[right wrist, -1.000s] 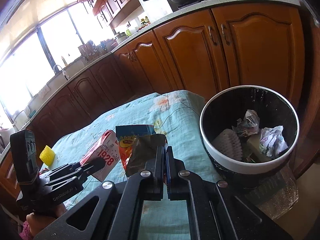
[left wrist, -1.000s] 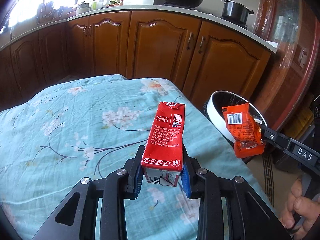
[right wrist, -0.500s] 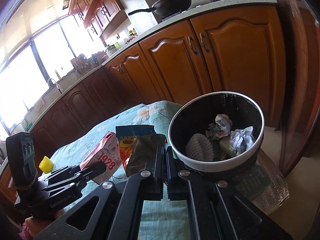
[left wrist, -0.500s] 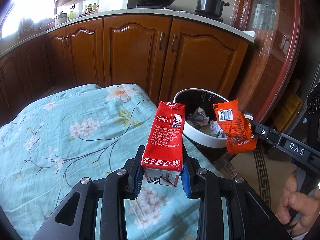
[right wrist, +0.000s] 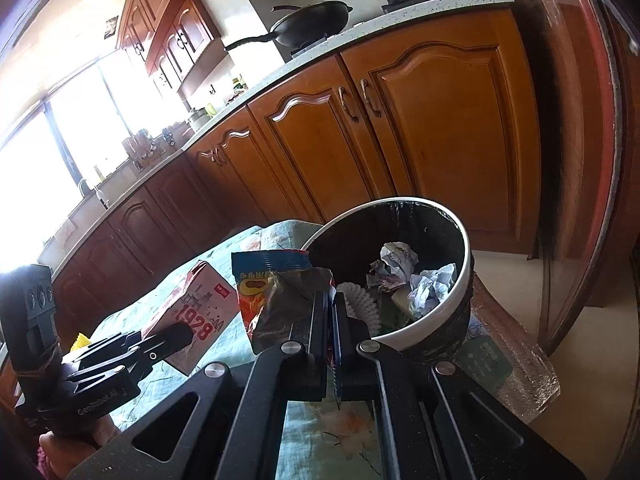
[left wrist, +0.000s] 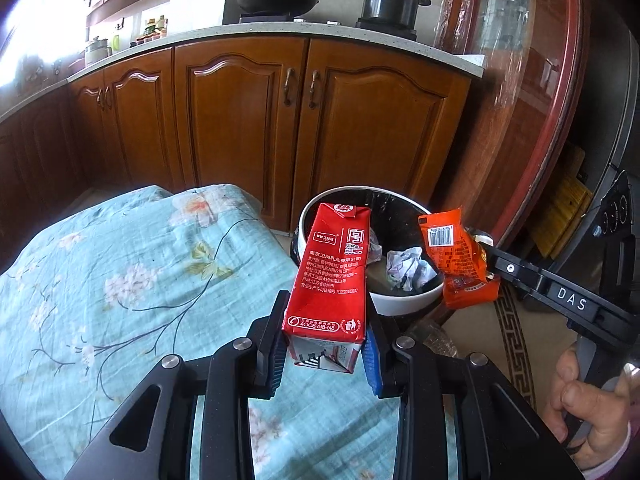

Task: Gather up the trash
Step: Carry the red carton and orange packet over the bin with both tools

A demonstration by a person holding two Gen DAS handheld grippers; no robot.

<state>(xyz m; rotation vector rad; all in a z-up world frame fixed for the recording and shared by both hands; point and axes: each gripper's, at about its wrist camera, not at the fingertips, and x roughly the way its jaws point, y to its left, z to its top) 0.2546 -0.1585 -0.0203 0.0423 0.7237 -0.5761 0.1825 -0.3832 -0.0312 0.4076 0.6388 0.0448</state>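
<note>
A: What does the left tool (left wrist: 325, 350) hold?
B: A red carton (left wrist: 330, 276), upright, clamped at its base, above the flowered cloth (left wrist: 120, 280) near the bin (left wrist: 404, 304).
A: And the right tool (right wrist: 331, 320)?
B: Pinched tight on an orange wrapper (left wrist: 458, 256) beside the bin's rim; crumpled paper (right wrist: 432, 286) lies inside the bin.
</note>
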